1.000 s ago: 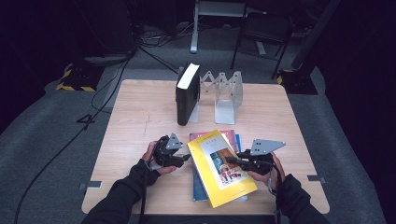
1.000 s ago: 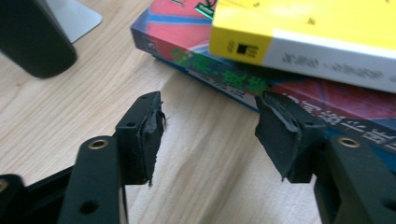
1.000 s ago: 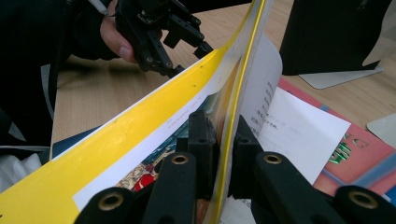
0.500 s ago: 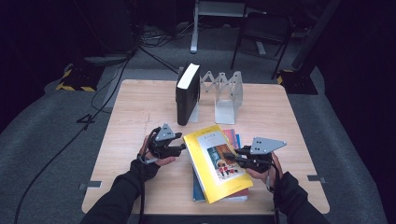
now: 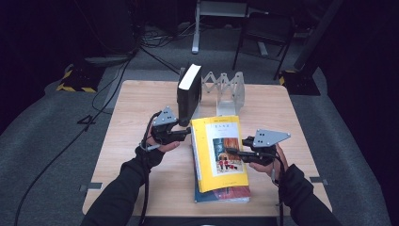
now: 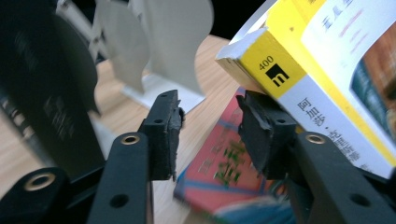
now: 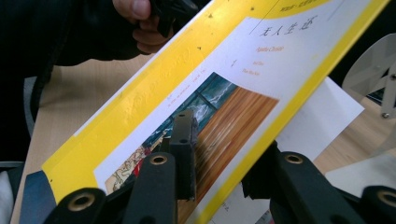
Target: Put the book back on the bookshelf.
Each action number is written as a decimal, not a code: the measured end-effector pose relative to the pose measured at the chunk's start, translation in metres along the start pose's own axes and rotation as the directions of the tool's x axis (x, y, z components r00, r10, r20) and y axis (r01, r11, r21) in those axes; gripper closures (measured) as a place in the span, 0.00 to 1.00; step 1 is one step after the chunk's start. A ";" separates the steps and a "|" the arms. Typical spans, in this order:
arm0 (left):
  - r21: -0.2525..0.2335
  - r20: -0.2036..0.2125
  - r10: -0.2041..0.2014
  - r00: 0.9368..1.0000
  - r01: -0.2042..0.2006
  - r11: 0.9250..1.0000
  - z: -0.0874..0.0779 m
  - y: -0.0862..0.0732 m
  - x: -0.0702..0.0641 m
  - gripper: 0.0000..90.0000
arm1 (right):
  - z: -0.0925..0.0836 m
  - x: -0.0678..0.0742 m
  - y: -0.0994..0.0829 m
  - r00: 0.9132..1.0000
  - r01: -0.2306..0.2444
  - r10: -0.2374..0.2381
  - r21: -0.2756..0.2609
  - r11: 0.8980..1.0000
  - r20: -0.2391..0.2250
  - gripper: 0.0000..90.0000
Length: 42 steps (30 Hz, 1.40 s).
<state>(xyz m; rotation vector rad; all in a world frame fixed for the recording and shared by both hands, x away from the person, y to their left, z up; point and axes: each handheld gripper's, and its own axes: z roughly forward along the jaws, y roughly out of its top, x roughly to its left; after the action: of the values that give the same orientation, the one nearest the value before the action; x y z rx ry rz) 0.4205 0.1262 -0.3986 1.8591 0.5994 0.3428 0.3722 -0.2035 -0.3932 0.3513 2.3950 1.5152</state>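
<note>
Your right gripper (image 5: pixel 235 152) carries the yellow book (image 5: pixel 219 151) at the middle of the high view, its far end tilted up off the red book (image 5: pixel 226 194) that lies under it near the lower edge of the table (image 5: pixel 131 117). In the right gripper view one finger (image 7: pixel 184 140) lies on the cover picture and the other sits behind the open edge, so the book is pinched between them, though the fingers have just been easing apart. Keep that pinch firm: the book is heavy for an edge grip and its loose inner pages already fan out on the right of that view.

Your left gripper (image 5: pixel 184 135) stands at the book's spine side, left of centre in the high view. Its fingers are half apart and have just been closing; in the left gripper view the right-hand finger (image 6: pixel 261 135) sits just under the spine corner, while the left-hand one (image 6: pixel 163 133) has only air beside it, so nothing is gripped there yet. Bring the spine between them before you close.

Probably the aim is to stand it in the grey rack (image 5: pixel 225 92) at top centre, beside the black book (image 5: pixel 189 92). Lift both hands evenly, turn the spine upright, and steer clear of the black book so it does not topple.
</note>
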 end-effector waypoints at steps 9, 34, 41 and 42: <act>-0.037 0.003 0.062 0.998 -0.062 0.997 -0.005 0.037 -0.012 0.66 | -0.010 0.002 0.009 0.994 0.054 -0.050 -0.044 0.998 0.093 0.90; 0.095 0.074 0.171 0.982 -0.178 0.979 -0.012 -0.013 -0.055 0.46 | -0.038 0.032 -0.010 0.984 0.135 -0.115 -0.149 0.979 0.138 0.95; 0.181 0.096 0.182 0.979 -0.197 0.964 -0.011 -0.034 -0.063 0.44 | -0.040 0.035 -0.012 0.981 0.145 -0.124 -0.138 0.980 0.147 0.95; 0.181 0.096 0.182 0.979 -0.197 0.964 -0.011 -0.034 -0.063 0.44 | -0.040 0.035 -0.012 0.981 0.146 -0.126 -0.138 0.980 0.147 0.95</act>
<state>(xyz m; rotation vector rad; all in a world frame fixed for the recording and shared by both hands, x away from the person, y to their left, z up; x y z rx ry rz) 0.3548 0.1087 -0.4231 2.1107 0.4118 0.3455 0.3247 -0.2296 -0.3914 0.2446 2.1402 1.5421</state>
